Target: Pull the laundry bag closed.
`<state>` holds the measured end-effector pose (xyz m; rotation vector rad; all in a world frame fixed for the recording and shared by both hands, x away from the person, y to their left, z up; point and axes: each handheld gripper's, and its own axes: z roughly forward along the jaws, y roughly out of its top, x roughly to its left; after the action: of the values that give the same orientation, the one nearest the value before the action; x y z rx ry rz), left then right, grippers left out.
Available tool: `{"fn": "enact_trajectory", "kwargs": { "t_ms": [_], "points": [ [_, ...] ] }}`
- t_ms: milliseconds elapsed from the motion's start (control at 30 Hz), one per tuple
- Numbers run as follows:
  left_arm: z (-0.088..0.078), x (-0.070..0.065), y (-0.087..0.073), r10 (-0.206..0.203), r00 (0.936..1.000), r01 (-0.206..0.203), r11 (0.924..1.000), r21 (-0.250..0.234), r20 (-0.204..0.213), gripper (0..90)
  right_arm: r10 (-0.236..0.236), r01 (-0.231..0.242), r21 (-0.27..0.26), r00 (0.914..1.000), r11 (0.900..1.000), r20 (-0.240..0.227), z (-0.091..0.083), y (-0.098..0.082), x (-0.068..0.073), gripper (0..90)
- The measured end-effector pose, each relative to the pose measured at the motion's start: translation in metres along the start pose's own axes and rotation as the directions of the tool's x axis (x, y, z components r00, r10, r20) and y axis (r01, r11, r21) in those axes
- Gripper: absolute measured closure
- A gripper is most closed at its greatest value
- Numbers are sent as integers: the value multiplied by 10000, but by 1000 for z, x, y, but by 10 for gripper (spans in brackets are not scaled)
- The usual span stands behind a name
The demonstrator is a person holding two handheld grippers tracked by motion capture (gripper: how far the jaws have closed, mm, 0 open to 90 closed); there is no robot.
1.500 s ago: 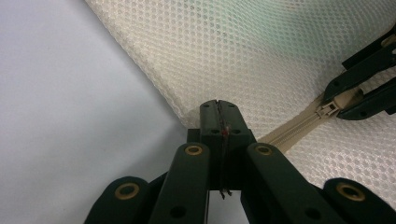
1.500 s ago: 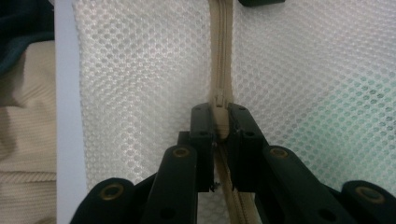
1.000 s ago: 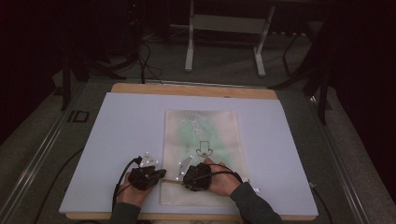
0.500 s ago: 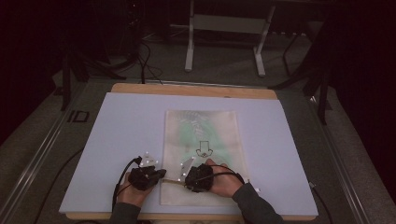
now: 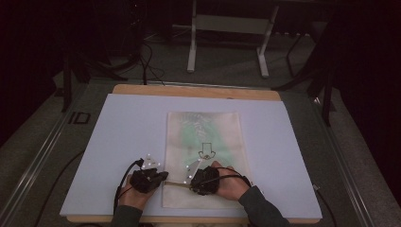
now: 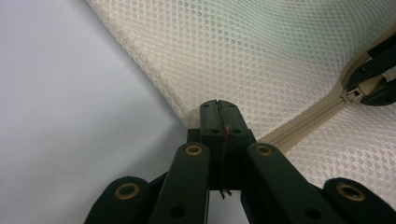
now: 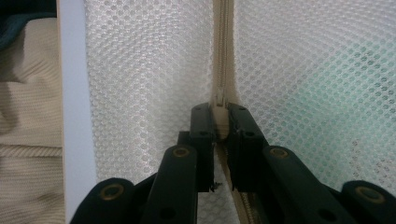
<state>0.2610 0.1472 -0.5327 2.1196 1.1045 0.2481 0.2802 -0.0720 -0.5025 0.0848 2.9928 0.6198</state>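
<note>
Mesh bag: one cream net bag (image 5: 204,156) lies flat on the mat, reaching away from both claws; a green tint shows through its far part.
Left claw: the left claw (image 6: 218,106) has its jaws pressed together on the bag's near corner, where the mesh edge meets the zip end; in the high view the left claw (image 5: 160,176) sits at the bag's left edge.
Right claw: the right claw (image 7: 219,116) pinches the zip pull (image 7: 218,99) between its two pads, jaws nearly together with the pull in the slit.
Right claw, high view: the right claw (image 5: 193,182) lies on the bag's near end, close to the left one.
Zip: one tan zip (image 7: 223,42) runs straight ahead of the right claw across the mesh; from the left claw it runs off to the right (image 6: 308,122), up to the slider held by the other claw.
Bag print: one dark outline mark (image 5: 206,151) sits on the bag just beyond the right claw.
Hands: two, left hand (image 5: 135,195) and right hand (image 5: 231,182), each behind its claw at the near table edge.
Mat: one pale mat (image 5: 123,137) under the bag, spreading to both sides of the claws.
Table: one wooden top (image 5: 198,91), its edge showing beyond the mat.
Stand: one metal frame (image 5: 227,28) on the floor, well beyond the table.
Count: two claws, one bag, one zip, one pull.
</note>
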Motion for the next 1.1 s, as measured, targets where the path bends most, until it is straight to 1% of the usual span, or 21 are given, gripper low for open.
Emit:
{"fn": "enact_trajectory", "kwargs": {
  "t_ms": [200, 433, 500, 733, 767, 1033, 1100],
  "points": [
    [0, 0, 0, -2, 10000, 2, 10000, -2, -4, 895, -84, 83, 77, 10000, 9999, 15, -1, -1, 0, 821],
    [0, 0, 0, -6, 10000, 6, 10000, -1, -9, 895, -1, 1, 65, 10000, 10000, -11, -6, -5, -1, 821],
    [0, 0, 0, -27, 10000, 27, 10000, -23, 13, 895, -38, 38, 123, 10000, 9999, 12, -7, -5, -1, 821],
    [0, 0, 0, -26, 10000, 26, 10000, -24, 15, 895, 9, -9, -51, 10000, 10000, -39, -9, -7, -3, 821],
    [0, 0, 0, -28, 10000, 28, 10000, -23, 15, 895, -45, 45, -2, 10000, 10000, -12, -9, -8, -3, 821],
    [0, 1, -1, -81, 10000, 81, 10000, -57, 45, 895, 38, -39, -52, 10000, 10000, -63, -13, -12, -5, 820],
    [0, 1, -1, -71, 10000, 71, 10000, -54, 39, 895, 54, -53, 49, 10000, 10000, -36, -13, -13, -5, 820]
  ]
}}
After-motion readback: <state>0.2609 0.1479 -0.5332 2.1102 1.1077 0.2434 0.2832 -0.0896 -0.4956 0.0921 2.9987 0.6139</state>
